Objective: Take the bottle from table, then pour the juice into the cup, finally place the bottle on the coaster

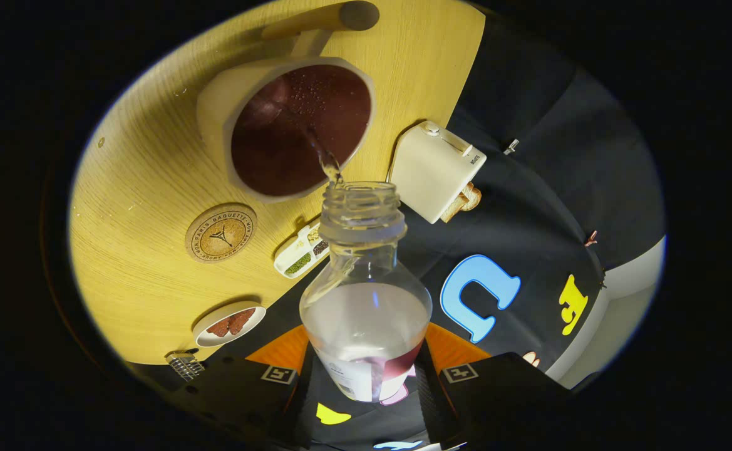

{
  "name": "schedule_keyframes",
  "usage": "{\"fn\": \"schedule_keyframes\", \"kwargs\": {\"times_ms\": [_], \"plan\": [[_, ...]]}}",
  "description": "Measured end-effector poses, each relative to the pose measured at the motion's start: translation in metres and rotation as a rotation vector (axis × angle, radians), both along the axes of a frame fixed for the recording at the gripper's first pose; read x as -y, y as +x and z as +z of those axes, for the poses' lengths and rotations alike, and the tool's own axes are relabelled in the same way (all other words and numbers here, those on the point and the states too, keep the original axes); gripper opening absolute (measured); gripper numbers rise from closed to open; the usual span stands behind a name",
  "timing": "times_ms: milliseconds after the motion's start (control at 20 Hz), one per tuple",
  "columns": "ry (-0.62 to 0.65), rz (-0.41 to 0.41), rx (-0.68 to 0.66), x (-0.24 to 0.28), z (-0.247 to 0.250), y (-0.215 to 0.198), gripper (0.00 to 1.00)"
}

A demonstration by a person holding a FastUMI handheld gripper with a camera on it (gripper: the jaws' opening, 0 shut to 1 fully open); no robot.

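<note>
A: Pouring is under way here: the claw has both fingers pressed against the lower body of the bottle, one on each side, closed only as far as the bottle's width allows.

B: How is the bottle lying?

A: Tilted well forward, its open neck pointing away from the fingers toward the cup. A thin stream of liquid leaves the mouth and falls into the cup. The rest of the liquid inside the bottle looks pale and cloudy, pooled in the wide part near the fingers.

B: And the cup?

A: A cream cup with an angular rim, standing on the wooden bench beyond the bottle's mouth. It holds dark reddish-brown juice with small bubbles on the surface. A handle sticks out from its far side.

B: Where is the coaster?

A: The round cork coaster lies flat on the bench just beside the cup, with nothing on it.

B: Anything else around?

A: A small white divided tray with green and dark fillings sits near the bench edge beside the bottle's neck. A cream toaster with a slice of bread showing at one end stands near the cup. A white plate with brownish-red pieces rests closer to the fingers, and a small metal object I cannot identify lies by it.
</note>
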State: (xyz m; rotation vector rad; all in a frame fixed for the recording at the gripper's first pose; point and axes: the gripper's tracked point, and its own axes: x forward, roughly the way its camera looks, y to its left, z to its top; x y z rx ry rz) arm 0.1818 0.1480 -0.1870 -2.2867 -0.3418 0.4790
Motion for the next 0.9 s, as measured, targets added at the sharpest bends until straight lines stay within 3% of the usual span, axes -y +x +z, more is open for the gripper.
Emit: {"fn": "schedule_keyframes", "kwargs": {"times_ms": [900], "plan": [[-0.047, 0.023, 0.015, -0.006, 0.010, 0.000, 0.69]]}}
